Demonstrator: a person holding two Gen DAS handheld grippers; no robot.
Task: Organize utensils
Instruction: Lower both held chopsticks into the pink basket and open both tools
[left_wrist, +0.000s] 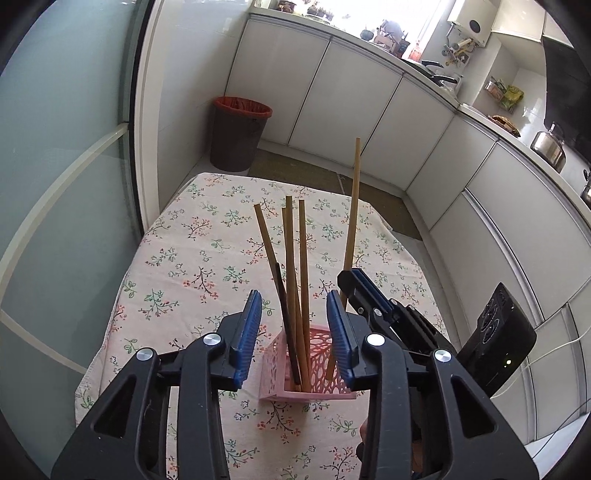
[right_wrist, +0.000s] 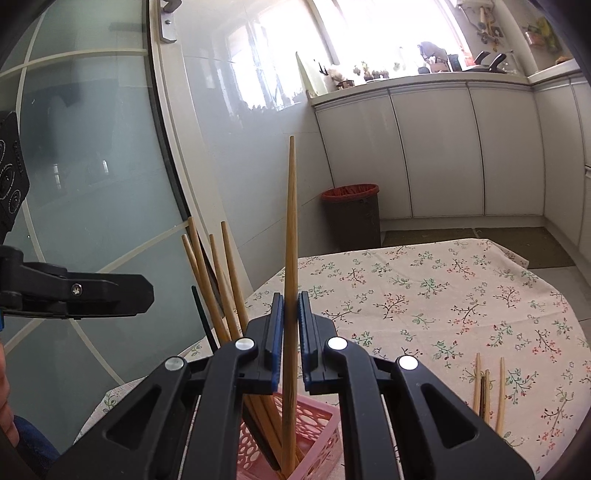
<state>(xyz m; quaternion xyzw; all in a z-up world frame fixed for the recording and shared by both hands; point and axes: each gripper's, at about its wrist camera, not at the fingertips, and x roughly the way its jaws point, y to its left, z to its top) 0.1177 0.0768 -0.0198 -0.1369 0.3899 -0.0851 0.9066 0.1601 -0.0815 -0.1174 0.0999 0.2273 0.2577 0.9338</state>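
Note:
A pink perforated holder (left_wrist: 314, 373) (right_wrist: 317, 435) stands on the floral tablecloth (left_wrist: 192, 258). Several wooden chopsticks (left_wrist: 290, 258) (right_wrist: 229, 280) and a dark one (left_wrist: 284, 306) lean upright in it. My left gripper (left_wrist: 293, 299) is open, its blue pads on either side of those chopsticks without touching them. My right gripper (right_wrist: 291, 299), seen just right of the holder in the left wrist view (left_wrist: 351, 280), is shut on one long wooden chopstick (right_wrist: 291, 206) (left_wrist: 354, 206). That chopstick stands nearly upright with its lower end inside the holder.
Several loose chopsticks (right_wrist: 487, 391) lie on the cloth to the right of the holder. A dark bin with a red liner (left_wrist: 238, 133) stands beyond the table's far edge. White cabinets (left_wrist: 369, 110) line the back and right; a glass door (left_wrist: 55, 184) is on the left.

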